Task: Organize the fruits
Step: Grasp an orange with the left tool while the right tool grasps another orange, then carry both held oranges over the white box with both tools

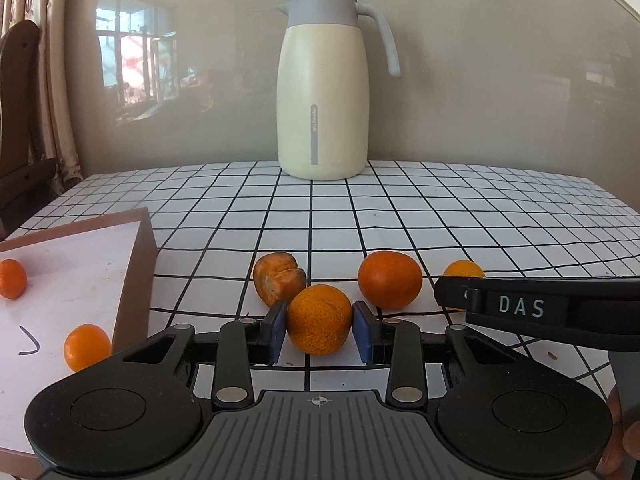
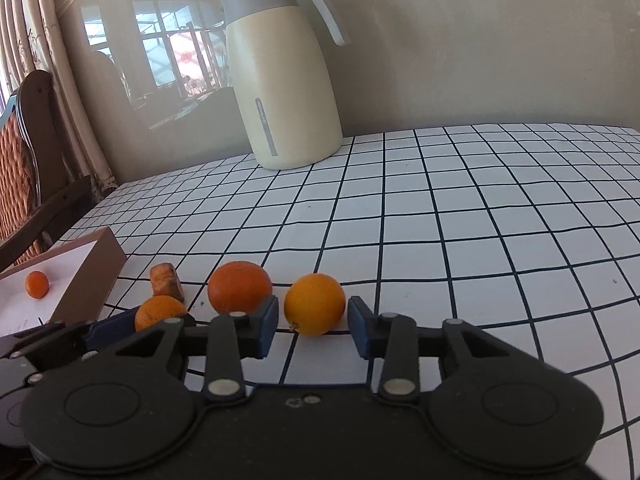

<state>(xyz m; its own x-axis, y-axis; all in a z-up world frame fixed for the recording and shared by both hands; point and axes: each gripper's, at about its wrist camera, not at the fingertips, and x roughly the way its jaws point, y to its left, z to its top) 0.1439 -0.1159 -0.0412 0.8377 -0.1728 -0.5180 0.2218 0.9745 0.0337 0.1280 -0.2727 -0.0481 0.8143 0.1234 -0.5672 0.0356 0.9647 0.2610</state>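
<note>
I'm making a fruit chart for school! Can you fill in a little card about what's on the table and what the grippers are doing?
Table: white cloth with black grid
Box: brown, white inside, on the left
Fruit in box: two small oranges
Left gripper: pads at both sides of an orange, looks gripped
Right gripper: open around a yellow-orange fruit
Other loose fruit: round orange, shrivelled brownish one
Jug: cream with grey lid, at the back

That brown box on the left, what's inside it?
The brown box has a white floor with two small oranges and a pen mark. The left claw hides its near part.
</note>
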